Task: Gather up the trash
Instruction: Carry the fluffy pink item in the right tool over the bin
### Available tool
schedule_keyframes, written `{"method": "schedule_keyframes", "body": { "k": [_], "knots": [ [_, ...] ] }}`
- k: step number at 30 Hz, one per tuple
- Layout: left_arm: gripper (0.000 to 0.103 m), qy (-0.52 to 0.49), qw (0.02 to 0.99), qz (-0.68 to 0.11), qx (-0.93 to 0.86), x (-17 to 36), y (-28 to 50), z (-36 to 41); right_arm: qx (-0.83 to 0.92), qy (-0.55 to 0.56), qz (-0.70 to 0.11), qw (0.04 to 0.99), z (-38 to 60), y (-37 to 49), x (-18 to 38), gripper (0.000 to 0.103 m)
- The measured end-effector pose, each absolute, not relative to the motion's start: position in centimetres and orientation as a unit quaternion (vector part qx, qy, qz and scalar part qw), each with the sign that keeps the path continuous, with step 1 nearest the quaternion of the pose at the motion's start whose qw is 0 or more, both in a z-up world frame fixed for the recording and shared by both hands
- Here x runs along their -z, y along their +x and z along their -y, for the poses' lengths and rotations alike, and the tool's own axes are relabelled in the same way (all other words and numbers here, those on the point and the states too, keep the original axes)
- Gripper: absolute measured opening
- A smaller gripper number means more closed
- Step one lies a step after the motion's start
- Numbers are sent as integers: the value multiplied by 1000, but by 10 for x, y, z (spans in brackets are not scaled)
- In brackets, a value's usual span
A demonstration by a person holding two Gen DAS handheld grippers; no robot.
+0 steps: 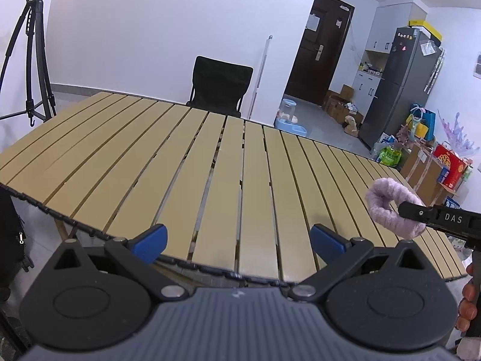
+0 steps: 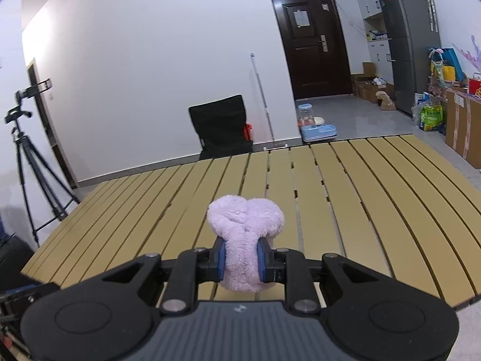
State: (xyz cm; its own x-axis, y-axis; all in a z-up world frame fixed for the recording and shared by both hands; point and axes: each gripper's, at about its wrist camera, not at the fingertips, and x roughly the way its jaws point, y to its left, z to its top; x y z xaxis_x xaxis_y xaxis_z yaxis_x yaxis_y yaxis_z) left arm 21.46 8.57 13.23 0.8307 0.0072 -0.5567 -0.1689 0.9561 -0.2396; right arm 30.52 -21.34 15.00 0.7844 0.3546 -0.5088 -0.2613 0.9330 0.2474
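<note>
The room is a white-walled domestic space, and a slatted bench (image 1: 186, 156) is filling the lower half of both views, its narrow tan slats running away from the cameras with dark gaps between them. No item is lying on the visible part of the bench.

The right tool (image 2: 242, 260) is clamping a fluffy lilac ring (image 2: 245, 225) between its blue pads, which are pressing into the pile from both sides. The ring is bulging above the pads in two soft lobes and is hanging above the bench, not resting on it. In the left wrist view the same ring is showing as a plush loop at the tip of the right tool. The left tool (image 1: 237, 242) is standing with its fingers well apart and is holding nothing; it is hovering over the near edge of the bench.

Judged from this layout, the step in hand is the carry: the item is lifted and is awaiting disposal. No bin is appearing in either view, so the next move is calling for locating one, then releasing the ring over it.

The ring is soft, light and compressible. Behind the bench, a black folding chair (image 2: 221, 126) is standing against the wall, and a tripod (image 2: 27, 162) is standing at the left.
</note>
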Motion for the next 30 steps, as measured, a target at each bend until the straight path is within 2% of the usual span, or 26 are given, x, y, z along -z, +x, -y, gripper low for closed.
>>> {"method": "schedule_keyframes", "body": {
  "k": [16, 30],
  "knots": [
    [103, -106, 946, -301, -46, -126, 126, -57, -222, 51, -285, 931, 190, 193, -143, 20],
    [103, -79, 932, -352, -42, -83, 89, -36, -230, 38, -329, 915, 195, 125, -84, 20]
  ]
}}
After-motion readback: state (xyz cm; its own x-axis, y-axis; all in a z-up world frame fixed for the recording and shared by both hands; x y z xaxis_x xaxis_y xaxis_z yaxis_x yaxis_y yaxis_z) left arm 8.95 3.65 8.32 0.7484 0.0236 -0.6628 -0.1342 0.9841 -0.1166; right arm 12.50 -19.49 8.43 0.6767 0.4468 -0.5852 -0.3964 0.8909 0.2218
